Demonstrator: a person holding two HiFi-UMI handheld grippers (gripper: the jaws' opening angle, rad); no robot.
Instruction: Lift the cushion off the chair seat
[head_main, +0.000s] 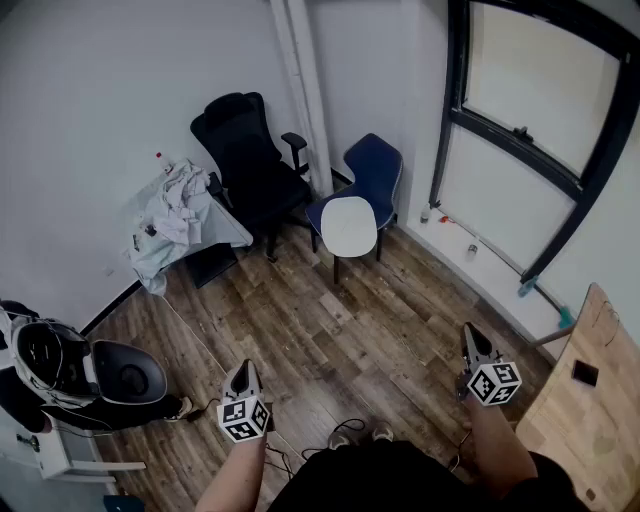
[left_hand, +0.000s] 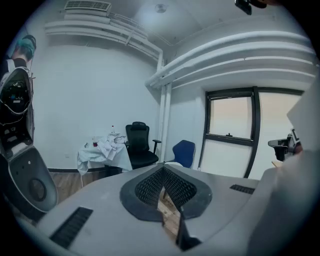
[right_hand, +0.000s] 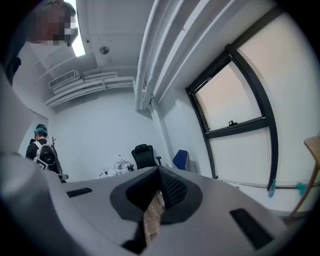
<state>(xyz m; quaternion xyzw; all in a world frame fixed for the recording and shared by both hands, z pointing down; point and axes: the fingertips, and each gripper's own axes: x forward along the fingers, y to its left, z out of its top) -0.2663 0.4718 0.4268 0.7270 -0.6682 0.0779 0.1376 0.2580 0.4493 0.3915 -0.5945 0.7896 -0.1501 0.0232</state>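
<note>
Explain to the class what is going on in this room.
A person stands across the room holding a left hand-held gripper and a right hand-held gripper, both shut and empty. The white cushion lies on the seat of the blue chair, untouched. Neither gripper is near it; the lift has not begun.

I count two chairs, a black chair (head_main: 250, 160) and a blue chair (head_main: 373, 172); one white cushion (head_main: 348, 226); two desks, a cloth-covered desk (head_main: 185, 215) and a wooden desk (head_main: 592, 405); one window (head_main: 540, 95); and two grippers, my left gripper (head_main: 243, 370) and right gripper (head_main: 471, 340).
</note>
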